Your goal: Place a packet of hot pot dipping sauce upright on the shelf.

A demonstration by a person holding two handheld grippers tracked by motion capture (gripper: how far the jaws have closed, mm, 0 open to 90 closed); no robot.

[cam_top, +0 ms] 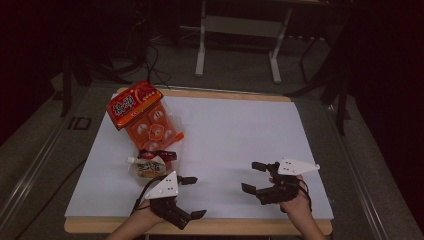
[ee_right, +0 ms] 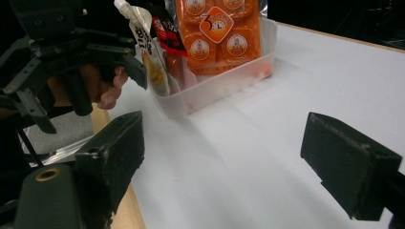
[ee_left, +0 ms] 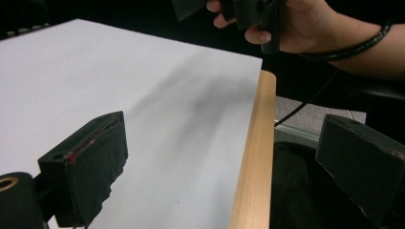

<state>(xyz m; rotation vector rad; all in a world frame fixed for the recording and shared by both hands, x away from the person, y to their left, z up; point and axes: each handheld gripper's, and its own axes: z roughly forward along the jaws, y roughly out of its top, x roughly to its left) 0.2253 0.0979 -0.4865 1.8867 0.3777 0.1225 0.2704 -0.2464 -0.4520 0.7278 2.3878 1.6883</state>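
Note:
A clear plastic tray (ee_right: 217, 87) stands on the left of the white sheet. It holds an orange multi-pack (cam_top: 155, 131) (ee_right: 217, 28), a white spouted pouch (cam_top: 147, 167) (ee_right: 143, 43) and a dark red packet (cam_top: 159, 154) (ee_right: 167, 33). A red-orange snack bag (cam_top: 133, 104) leans at the tray's far end. My left gripper (cam_top: 194, 197) (ee_left: 224, 162) is open and empty near the front edge, just right of the pouch. My right gripper (cam_top: 253, 177) (ee_right: 231, 157) is open and empty over the sheet's front right, its jaws pointing left toward the tray.
The white sheet (cam_top: 230, 140) covers a wooden table whose front edge (cam_top: 240, 227) (ee_left: 253, 157) shows bare. Beyond the table are a grey floor, cables and a white stand's legs (cam_top: 237, 47). The person's right hand (ee_left: 291, 24) shows in the left gripper view.

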